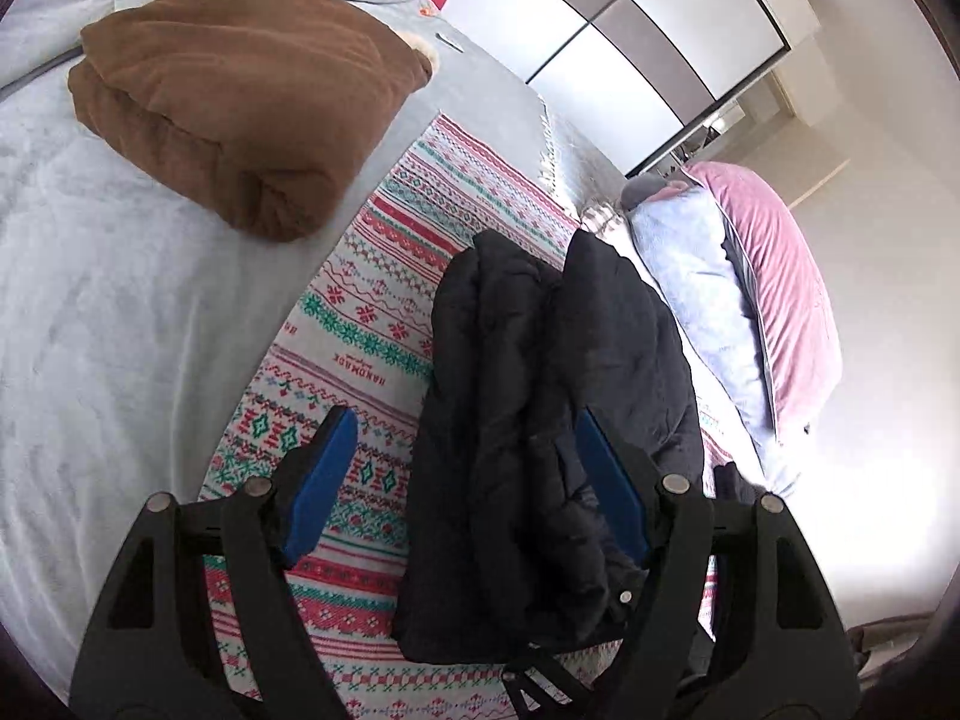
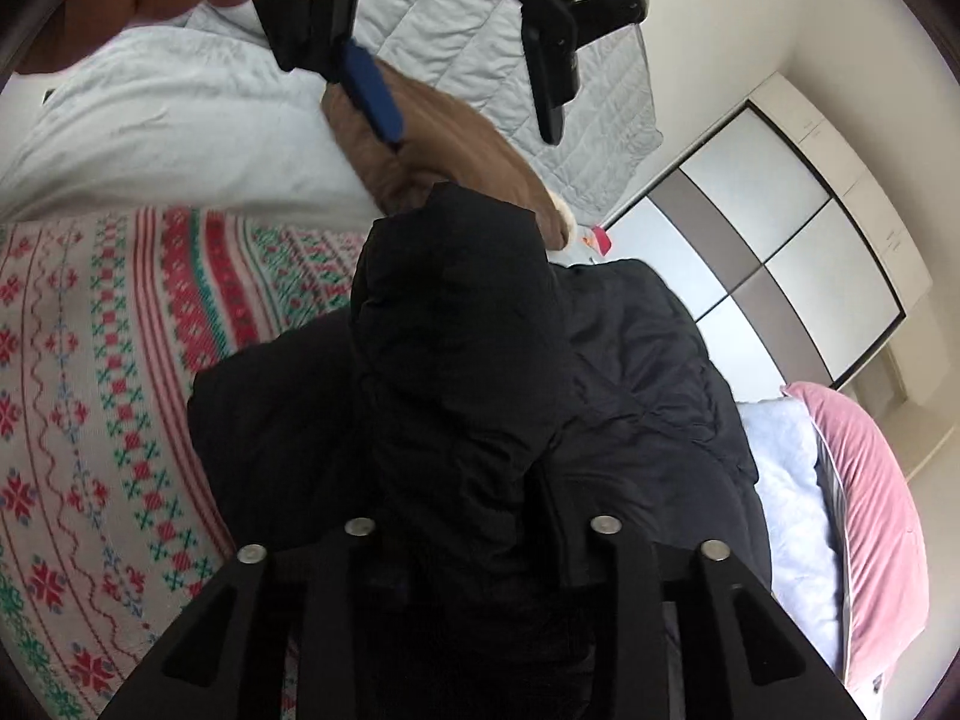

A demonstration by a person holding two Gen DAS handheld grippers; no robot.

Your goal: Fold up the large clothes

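A black padded jacket (image 1: 540, 408) hangs bunched above the patterned blanket (image 1: 372, 312) on the bed. In the left wrist view it passes between my left gripper's (image 1: 462, 462) blue pads (image 1: 324, 480), which stand wide apart and open. In the right wrist view the jacket (image 2: 468, 360) fills the middle and covers my right gripper's (image 2: 480, 552) fingertips; the fingers are close together on the fabric. The left gripper (image 2: 462, 114) also shows at the top of the right wrist view, open, held by a hand.
A folded brown garment (image 1: 240, 102) lies on the pale grey bed cover (image 1: 90, 330). A pink and light blue pillow (image 1: 762, 300) lies at the bed's edge. A wardrobe with grey and white panels (image 1: 648, 30) stands beyond the bed.
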